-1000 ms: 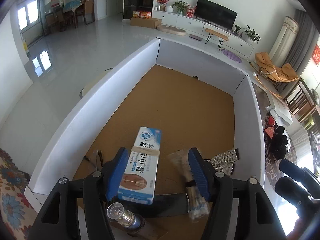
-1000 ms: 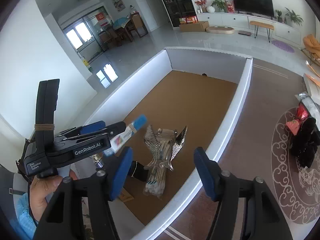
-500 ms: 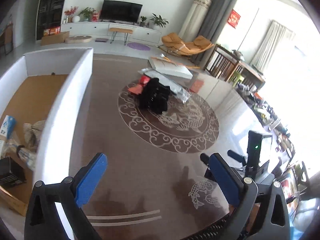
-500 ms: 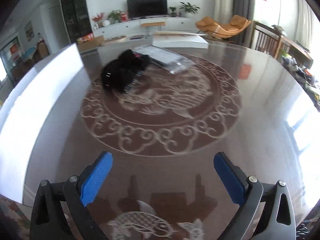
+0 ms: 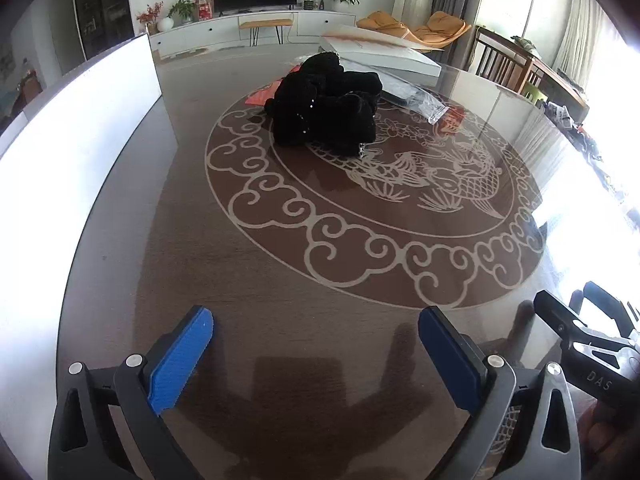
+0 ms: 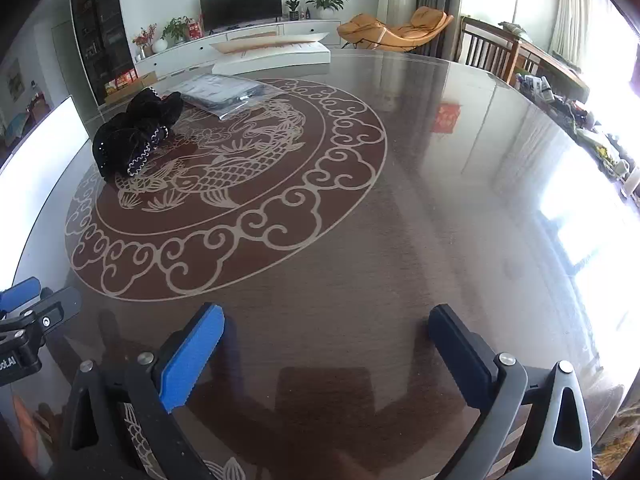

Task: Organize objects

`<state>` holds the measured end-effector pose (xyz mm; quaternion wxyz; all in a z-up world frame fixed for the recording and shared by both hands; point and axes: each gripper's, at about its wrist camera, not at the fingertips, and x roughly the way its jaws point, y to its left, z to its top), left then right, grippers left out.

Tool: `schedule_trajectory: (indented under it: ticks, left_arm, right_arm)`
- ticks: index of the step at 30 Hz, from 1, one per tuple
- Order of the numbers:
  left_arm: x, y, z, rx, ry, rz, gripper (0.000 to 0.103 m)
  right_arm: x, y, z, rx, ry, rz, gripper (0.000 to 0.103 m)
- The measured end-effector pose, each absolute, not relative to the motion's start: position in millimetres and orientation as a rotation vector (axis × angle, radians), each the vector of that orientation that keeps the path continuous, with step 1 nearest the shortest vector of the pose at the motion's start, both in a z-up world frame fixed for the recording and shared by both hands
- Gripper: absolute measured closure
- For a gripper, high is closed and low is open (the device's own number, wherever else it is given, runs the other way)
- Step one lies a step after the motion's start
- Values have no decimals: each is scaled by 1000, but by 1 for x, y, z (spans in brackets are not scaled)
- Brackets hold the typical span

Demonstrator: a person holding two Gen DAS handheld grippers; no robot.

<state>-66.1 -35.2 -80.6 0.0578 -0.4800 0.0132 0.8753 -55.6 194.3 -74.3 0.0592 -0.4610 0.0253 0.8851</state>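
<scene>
A black bundle of fabric with small sequins [image 5: 326, 106] lies on the round dark table, on its koi pattern; it also shows in the right wrist view [image 6: 134, 136]. A clear plastic bag [image 6: 226, 94] lies just behind it. My left gripper [image 5: 316, 356] is open and empty, low over the table's near side. My right gripper [image 6: 326, 356] is open and empty beside it. The white box wall [image 5: 80, 128] stands at the left; its contents are hidden.
A flat white carton [image 5: 380, 54] lies at the table's far side, also in the right wrist view [image 6: 272, 54]. Red paper pieces [image 5: 262, 96] lie by the black bundle. The table rim [image 6: 560, 128] curves on the right, with chairs beyond.
Both grippers swung right, away from the box and its toothpaste carton, to face the round table. They stay open and now sit lower, closer to the black bundle.
</scene>
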Motion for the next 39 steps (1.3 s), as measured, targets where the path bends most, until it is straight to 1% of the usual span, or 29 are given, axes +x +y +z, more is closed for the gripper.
schedule_trajectory:
  ticks: [1,2,8,39]
  left_arm:
    - [-68,-33,-83,-1454,95,2670,0]
    - [-68,-33,-83,-1422,97,2675,0]
    - [-66,-34,-84,-1395,71,2719,0]
    - [-67,-34,-84,-1396,70,2718,0]
  right_arm:
    - [-57,190,-74,-1397,70,2688,0]
    - [-57,187,-74,-1398,66,2692,0]
    - [-59,183,-75,-1398,66,2695,0]
    - [-58,181,-76,-1395,67,2691,0]
